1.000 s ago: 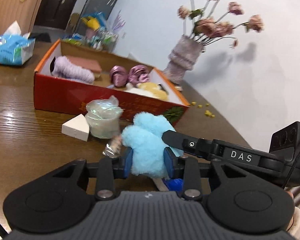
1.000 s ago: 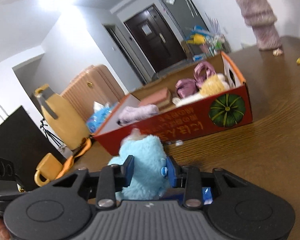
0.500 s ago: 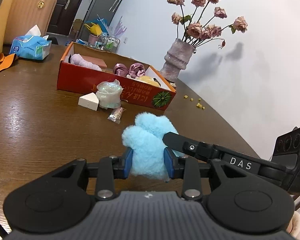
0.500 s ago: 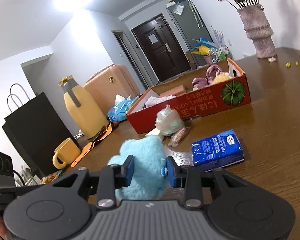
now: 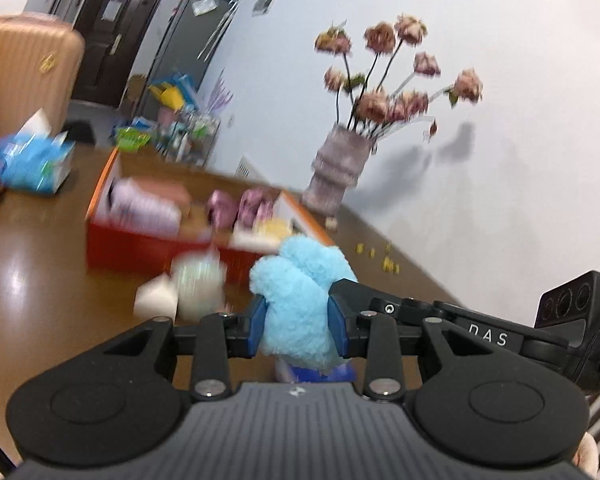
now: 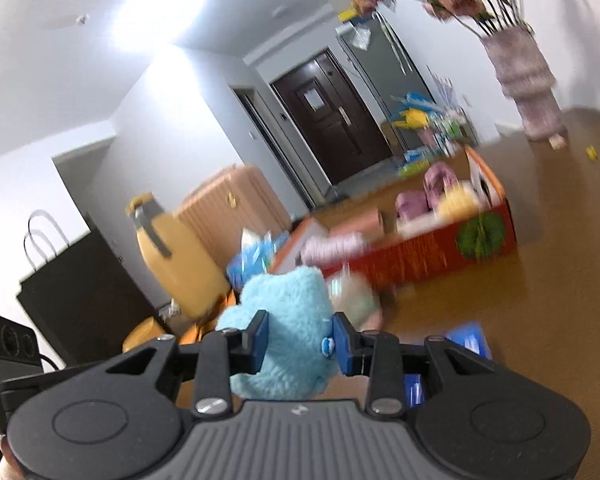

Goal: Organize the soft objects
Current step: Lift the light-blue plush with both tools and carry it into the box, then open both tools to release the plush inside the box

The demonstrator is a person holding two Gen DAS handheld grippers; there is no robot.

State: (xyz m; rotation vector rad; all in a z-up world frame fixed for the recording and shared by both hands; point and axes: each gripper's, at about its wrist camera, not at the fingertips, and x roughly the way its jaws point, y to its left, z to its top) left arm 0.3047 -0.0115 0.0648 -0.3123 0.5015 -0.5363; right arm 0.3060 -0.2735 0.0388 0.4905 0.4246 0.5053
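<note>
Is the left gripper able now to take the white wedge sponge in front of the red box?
Probably not yet. The left gripper is shut on the blue plush toy, which the right gripper also clamps. The white wedge sponge lies uncovered on the table, so only the full jaws hinder.

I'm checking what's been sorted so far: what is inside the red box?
Inside the red box: a lavender roll, two mauve bundles and something yellow, all blurred. The near wall hides the box's floor.

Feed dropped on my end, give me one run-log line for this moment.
left claw: shut on blue plush toy | right claw: shut on same toy | toy: off table | red box: ahead, part filled
</note>
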